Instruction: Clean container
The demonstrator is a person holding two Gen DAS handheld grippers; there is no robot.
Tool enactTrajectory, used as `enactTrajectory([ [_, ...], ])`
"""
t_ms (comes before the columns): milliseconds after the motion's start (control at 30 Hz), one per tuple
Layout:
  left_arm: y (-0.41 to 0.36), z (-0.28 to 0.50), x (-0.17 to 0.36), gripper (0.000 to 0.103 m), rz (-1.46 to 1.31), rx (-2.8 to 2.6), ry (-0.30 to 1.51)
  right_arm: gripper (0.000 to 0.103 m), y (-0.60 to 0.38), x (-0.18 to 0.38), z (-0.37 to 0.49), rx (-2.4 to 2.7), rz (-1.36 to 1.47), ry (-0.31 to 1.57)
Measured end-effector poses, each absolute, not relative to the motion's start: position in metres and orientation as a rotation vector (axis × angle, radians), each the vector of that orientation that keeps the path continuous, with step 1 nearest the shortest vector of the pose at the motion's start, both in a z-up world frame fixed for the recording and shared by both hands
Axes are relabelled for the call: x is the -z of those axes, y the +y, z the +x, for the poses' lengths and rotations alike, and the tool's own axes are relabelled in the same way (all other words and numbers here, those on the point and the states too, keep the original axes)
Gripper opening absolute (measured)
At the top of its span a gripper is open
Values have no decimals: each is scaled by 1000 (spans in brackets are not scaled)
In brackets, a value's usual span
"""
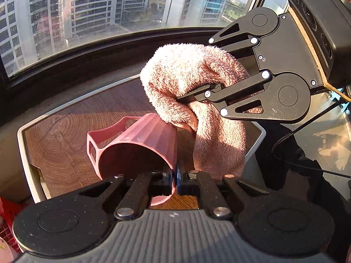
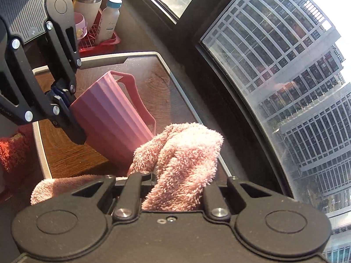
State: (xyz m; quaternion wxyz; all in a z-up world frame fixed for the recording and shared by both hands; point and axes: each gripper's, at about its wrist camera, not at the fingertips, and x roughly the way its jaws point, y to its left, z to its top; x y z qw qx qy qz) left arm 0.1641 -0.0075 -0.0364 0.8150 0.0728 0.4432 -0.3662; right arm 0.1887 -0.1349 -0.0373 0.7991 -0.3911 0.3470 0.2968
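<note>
A high window (image 1: 87, 11) looking out on tower blocks runs behind a wood-grain tray (image 1: 72, 131) with a pale raised rim, lit by strong sun. Above that tray a pink ribbed cup (image 1: 140, 144) with an angular handle is held tilted, its open mouth turned back toward the left wrist camera and its base pointing away toward the window side. The left gripper (image 1: 175, 175) is closed narrowly on the cup's rim wall, one finger inside the mouth and one outside. At the cup's base end, a fluffy pink cloth (image 1: 193, 81) is bunched against the ribbed wall and hangs down beside it. The right gripper (image 1: 197, 94) comes in from the right with its jaws clamped on a fold of that cloth. Beyond the tray, seen from the right wrist, a red rack (image 2: 98, 41) holds a metal-rimmed tumbler (image 2: 87, 4), a white bottle with a blue cap (image 2: 109, 19) and a small pink bowl (image 2: 80, 25). A red towel (image 2: 13, 149) lies off the tray's near left edge.
</note>
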Motion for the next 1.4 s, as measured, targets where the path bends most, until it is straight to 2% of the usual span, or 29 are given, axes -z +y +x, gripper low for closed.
enactTrajectory([
  [233,-8,166,36,3,155,776,945,14,-120,-5,166,-771,-713,664],
  [467,-8,166,36,3,160,770,949,15,-107,20,165,-777,-758,699],
  [933,-3,172,32,3,156,770,941,14,-145,54,189,-628,-816,822],
  [1233,-7,166,26,3,206,779,917,14,-132,-6,166,-754,-722,678],
  [1400,-10,163,24,3,244,786,906,14,-114,-5,169,-791,-744,655],
])
